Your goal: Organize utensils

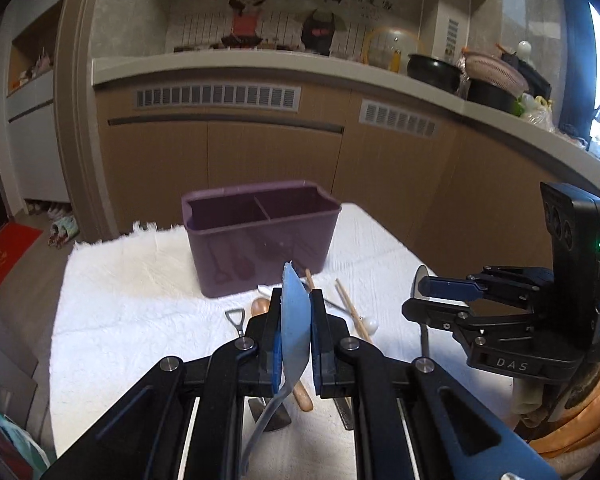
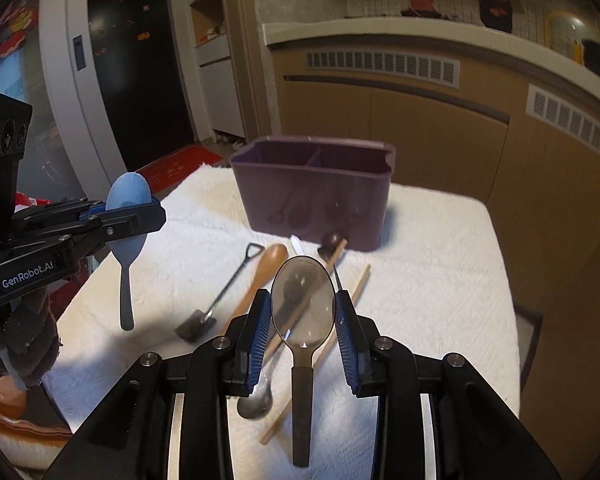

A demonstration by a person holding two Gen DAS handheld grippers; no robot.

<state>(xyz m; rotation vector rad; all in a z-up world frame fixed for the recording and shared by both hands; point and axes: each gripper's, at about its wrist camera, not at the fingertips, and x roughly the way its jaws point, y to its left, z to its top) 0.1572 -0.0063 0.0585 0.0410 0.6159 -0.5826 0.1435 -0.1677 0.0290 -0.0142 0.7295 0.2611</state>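
My left gripper (image 1: 296,316) is shut on the bowl of a blue spoon (image 1: 294,320), handle hanging down; it shows from the side in the right wrist view (image 2: 128,216). My right gripper (image 2: 302,312) is shut on the bowl of a clear spoon with a dark handle (image 2: 303,304), also seen in the left wrist view (image 1: 424,284). Both are held above the table. A purple two-compartment holder (image 1: 260,236) (image 2: 314,192) stands ahead, its compartments look empty.
On the white towel (image 2: 420,280) lie a small shovel-shaped spoon (image 2: 220,296), a wooden spoon (image 2: 268,268), a metal spoon (image 2: 256,400), chopsticks (image 2: 320,360) and a dark scoop (image 2: 330,240). Kitchen counter and cabinets (image 1: 260,140) stand behind the table.
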